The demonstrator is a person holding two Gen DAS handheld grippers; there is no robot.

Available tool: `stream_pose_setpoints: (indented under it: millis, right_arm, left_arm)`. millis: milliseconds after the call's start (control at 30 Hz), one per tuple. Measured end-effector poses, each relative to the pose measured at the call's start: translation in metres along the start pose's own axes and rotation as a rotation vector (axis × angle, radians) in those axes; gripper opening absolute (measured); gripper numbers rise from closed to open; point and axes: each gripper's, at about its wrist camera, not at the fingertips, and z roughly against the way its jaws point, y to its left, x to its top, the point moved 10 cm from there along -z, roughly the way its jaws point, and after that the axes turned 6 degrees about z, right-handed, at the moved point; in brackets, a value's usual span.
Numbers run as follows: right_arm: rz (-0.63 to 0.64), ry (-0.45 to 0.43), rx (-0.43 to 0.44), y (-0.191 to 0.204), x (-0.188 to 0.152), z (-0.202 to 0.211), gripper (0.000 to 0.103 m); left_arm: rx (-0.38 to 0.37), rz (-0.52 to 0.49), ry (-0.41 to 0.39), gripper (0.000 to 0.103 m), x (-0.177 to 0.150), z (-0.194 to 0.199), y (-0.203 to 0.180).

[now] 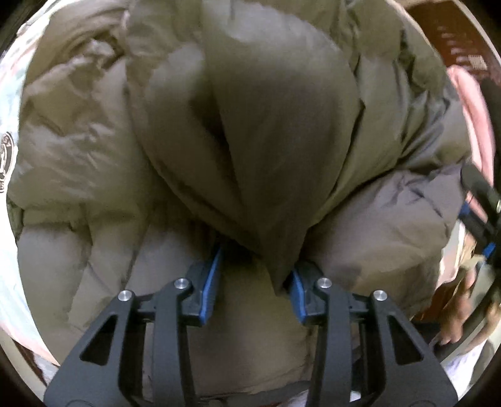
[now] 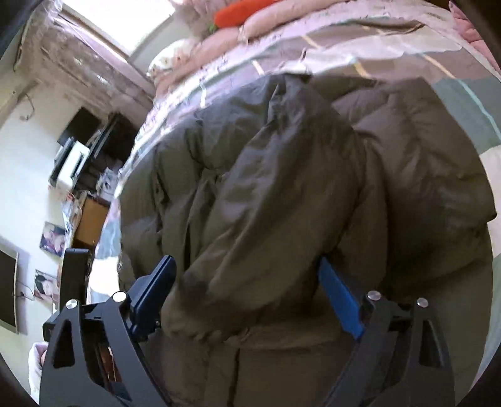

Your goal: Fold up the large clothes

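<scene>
The puffer jacket (image 2: 281, 188), olive-brown and quilted, lies bunched on the patterned bedspread (image 2: 360, 50), filling most of both of your wrist views. In your left wrist view a padded fold, likely a sleeve, runs from 12 o'clock down to the centre and narrows between the blue pads of your left gripper (image 1: 255, 281). Its jaws stand partly apart; the fold's tip sits in the gap against the right-hand pad, with clear space beside the left-hand one, so nothing is clamped. At 3 o'clock in that view you can see part of your right gripper (image 1: 482, 203) against a pink sleeve (image 1: 469, 103).

In your right wrist view the right gripper's jaws are spread wide, one at 8 o'clock and one at 4 o'clock. A thick roll of the jacket lies between them; whether the pads press on it you cannot tell. An orange cushion (image 2: 241, 12) rests on the bedding at 12 o'clock, and shelves (image 2: 84, 147) stand at 9 o'clock.
</scene>
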Motion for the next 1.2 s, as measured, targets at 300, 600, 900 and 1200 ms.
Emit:
stream_pose_setpoints:
  millis: [300,600,900,1200]
  right_arm:
    - [0.056,-0.153,0.053,0.009,0.019,0.038,0.090]
    - [0.055,0.235,-0.218,-0.043,-0.041,-0.043,0.091]
    - [0.064,0.149,-0.185,-0.026,-0.024,-0.016,0.092]
    - [0.258,0.082,0.003,0.036,-0.030,0.024,0.092]
  left_arm:
    - [0.015,-0.110,0.021,0.041,-0.016,-0.010,-0.016]
    - [0.061,-0.208,0.071,0.042,-0.018,-0.028,-0.042]
    - [-0.037,-0.191,-0.027,0.056,0.011,0.021,-0.049]
    - [-0.169,-0.178,-0.191,0.067,0.047,0.074,-0.082]
